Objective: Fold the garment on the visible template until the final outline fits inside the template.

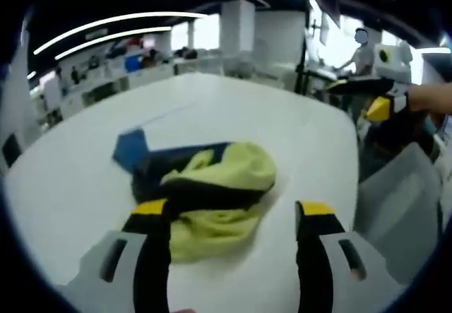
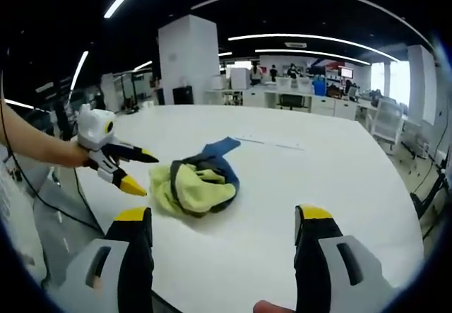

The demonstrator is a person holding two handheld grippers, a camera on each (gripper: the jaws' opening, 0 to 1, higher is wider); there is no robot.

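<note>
While the garment (image 2: 198, 184) lies bunched on the white table (image 2: 339, 179), your left gripper (image 2: 131, 170) hovers just beside its left edge, jaws apart and empty. Your right gripper (image 2: 226, 228), wide open and empty too, sits farther back, so the left is nearer.

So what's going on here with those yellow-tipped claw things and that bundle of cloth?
A person holds a two-jaw gripper in each hand over a white table. A crumpled yellow and dark blue garment lies in a heap on it, not yet folded. The left gripper hovers open beside the heap, touching nothing. The right gripper is open too, back from the cloth. Folding hasn't visibly started.
</note>
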